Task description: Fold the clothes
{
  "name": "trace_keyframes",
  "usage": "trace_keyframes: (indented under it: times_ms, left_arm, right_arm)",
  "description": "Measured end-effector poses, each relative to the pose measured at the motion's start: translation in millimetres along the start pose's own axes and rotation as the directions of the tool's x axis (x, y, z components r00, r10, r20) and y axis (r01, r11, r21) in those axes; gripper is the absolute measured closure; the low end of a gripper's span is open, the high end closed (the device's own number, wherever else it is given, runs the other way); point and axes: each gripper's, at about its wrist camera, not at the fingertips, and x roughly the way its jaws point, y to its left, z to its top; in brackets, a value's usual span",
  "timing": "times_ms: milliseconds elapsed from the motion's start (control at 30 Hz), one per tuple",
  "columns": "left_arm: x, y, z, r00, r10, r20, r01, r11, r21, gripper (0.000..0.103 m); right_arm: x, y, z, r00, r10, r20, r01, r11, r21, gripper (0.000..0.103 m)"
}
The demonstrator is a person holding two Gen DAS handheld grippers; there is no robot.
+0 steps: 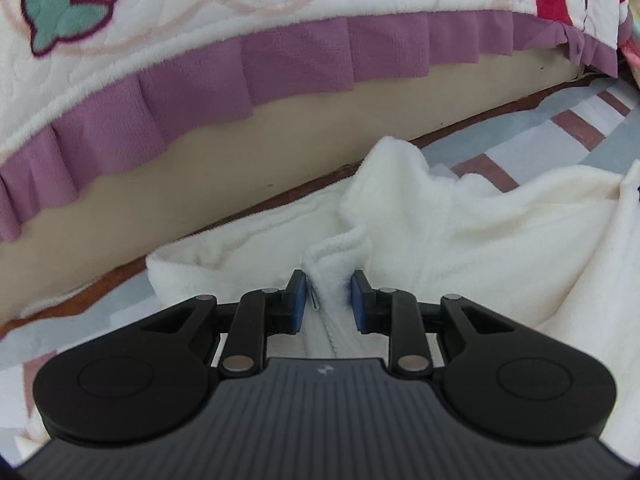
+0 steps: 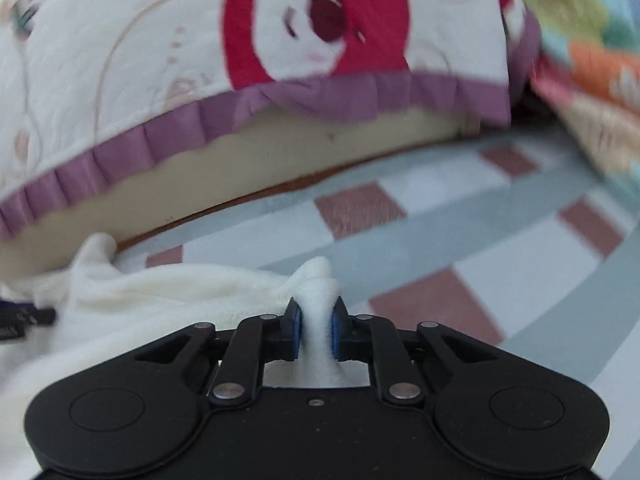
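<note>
One white fleece garment (image 1: pixel 460 216) (zippered), two grippers (image 1: pixel 330 300) (image 2: pixel 314 330), one blanket (image 1: pixel 200 8)

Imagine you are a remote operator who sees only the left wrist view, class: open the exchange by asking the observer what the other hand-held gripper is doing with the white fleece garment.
Operator: Does the right hand-held gripper hold anything?
Observer: Yes. The right hand-held gripper is shut on a bunched ridge of the white fleece garment.
Operator: What lies beyond that pinch?
Observer: Bare checked mat, grey, white and reddish-brown, with no fleece on it.
Operator: What is printed on the blanket there?
Observer: A red bear face above the blanket's purple ruffle.
</note>
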Motion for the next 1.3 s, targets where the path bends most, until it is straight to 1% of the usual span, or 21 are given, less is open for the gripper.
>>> trace_keyframes:
  times_ms: [100, 200, 233, 267, 300, 367, 433, 500, 567, 633, 700, 767, 867, 900, 933, 1000, 1067, 1133, 1167, 1200, 1300]
  left_arm:
    - [-8.4, 0.4, 2.0, 0.999, -0.009, 0.034, 0.010, 1.000, -0.026, 0.078]
    - [-12.3, 6.9, 1.5, 0.998, -0.014, 0.056, 0.017, 0.999, -0.044, 0.078]
    - [-14.2, 10.3, 1.5, 0.997, -0.023, 0.068, 0.026, 0.998, -0.052, 0.075]
    - [-18.5, 15.6, 1.0, 0.997, -0.011, 0.082, 0.016, 0.998, -0.053, 0.068]
    - [-23.1, 21.2, 0.4, 0.995, 0.003, 0.097, 0.002, 0.999, -0.053, 0.067]
    - [-11.0, 37.9, 4.4, 0.998, -0.043, 0.039, 0.048, 0.991, -0.123, 0.068]
    - [2.4, 54.2, 7.2, 0.997, -0.066, -0.026, 0.059, 0.975, -0.212, 0.068]
    - [3.2, 56.3, 7.6, 0.998, -0.065, -0.020, 0.059, 0.977, -0.206, 0.068]
    - [4.2, 42.4, 5.6, 1.000, -0.010, 0.013, 0.011, 0.997, -0.077, 0.061]
    - [18.2, 18.7, -1.0, 0.998, 0.052, 0.019, -0.053, 0.994, 0.096, 0.060]
    - [21.1, 5.9, 3.7, 0.997, 0.073, 0.031, -0.076, 0.988, 0.133, 0.067]
    - [19.2, 7.2, 9.5, 0.999, 0.051, 0.018, -0.053, 0.996, 0.070, 0.071]
    - [2.4, 10.9, 6.8, 0.993, 0.073, 0.088, -0.078, 0.996, 0.053, 0.066]
    - [-9.1, 14.0, 6.7, 0.985, 0.110, 0.136, -0.115, 0.993, 0.031, 0.063]
    - [-21.0, 17.4, 6.9, 0.971, 0.150, 0.184, -0.154, 0.988, 0.003, 0.055]
    - [-44.1, 31.0, 11.0, 0.943, 0.243, 0.227, -0.217, 0.967, -0.136, 0.051]
    - [-67.4, 41.4, 11.5, 0.932, 0.267, 0.247, -0.205, 0.946, -0.251, 0.051]
    - [-86.5, 41.4, 6.3, 0.947, 0.230, 0.223, -0.163, 0.945, -0.283, 0.051]
    - [-95.0, 39.3, 2.8, 0.958, 0.202, 0.202, -0.140, 0.949, -0.281, 0.051]
    - [-103.7, 36.1, -3.0, 0.970, 0.170, 0.173, -0.120, 0.956, -0.269, 0.051]
    - [-134.8, 29.9, -26.3, 0.994, 0.064, 0.090, -0.041, 0.972, -0.233, 0.053]
  right_arm:
    - [-11.5, 1.5, 3.6, 0.999, -0.040, 0.017, 0.040, 0.999, 0.011, 0.069]
    - [-29.7, 12.6, 3.5, 0.997, -0.053, 0.061, 0.054, 0.998, -0.029, 0.067]
    - [-37.3, 19.6, 3.2, 0.996, -0.022, 0.081, 0.026, 0.998, -0.049, 0.066]
    - [-41.9, 26.9, 3.8, 0.995, 0.033, 0.091, -0.027, 0.997, -0.071, 0.064]
    - [-45.6, 35.7, 3.7, 0.991, 0.105, 0.087, -0.097, 0.991, -0.095, 0.064]
    - [-50.2, 52.1, -0.2, 0.971, 0.231, 0.058, -0.222, 0.967, -0.127, 0.064]
    - [-48.4, 64.6, -4.6, 0.955, 0.294, 0.020, -0.289, 0.947, -0.139, 0.064]
    - [-44.4, 71.4, -7.4, 0.947, 0.322, 0.000, -0.318, 0.935, -0.157, 0.064]
    - [-38.2, 77.7, -8.8, 0.938, 0.342, -0.053, -0.346, 0.924, -0.164, 0.064]
    - [-31.2, 83.5, -12.2, 0.926, 0.354, -0.133, -0.373, 0.913, -0.167, 0.064]
    - [-22.4, 87.3, -16.0, 0.928, 0.322, -0.189, -0.353, 0.922, -0.157, 0.064]
    - [-11.9, 88.5, -20.6, 0.927, 0.298, -0.228, -0.336, 0.931, -0.146, 0.064]
    - [-2.1, 89.3, -24.9, 0.929, 0.280, -0.242, -0.321, 0.935, -0.150, 0.064]
    - [-2.0, 89.4, -23.1, 0.928, 0.284, -0.243, -0.324, 0.935, -0.144, 0.064]
    - [-8.4, 86.2, -19.0, 0.922, 0.310, -0.231, -0.341, 0.933, -0.113, 0.063]
    - [-26.5, 76.9, -9.5, 0.907, 0.376, -0.191, -0.389, 0.921, -0.034, 0.062]
    - [-48.2, 65.1, 1.7, 0.873, 0.468, -0.141, -0.469, 0.883, 0.026, 0.049]
    - [-67.9, 53.6, 12.4, 0.831, 0.546, -0.104, -0.542, 0.838, 0.071, 0.047]
    - [-75.6, 47.7, 11.2, 0.823, 0.557, -0.111, -0.550, 0.831, 0.086, 0.047]
    - [-82.4, 43.1, 7.0, 0.826, 0.551, -0.116, -0.543, 0.834, 0.095, 0.047]
    - [-107.1, 30.4, -14.1, 0.859, 0.495, -0.132, -0.484, 0.868, 0.108, 0.047]
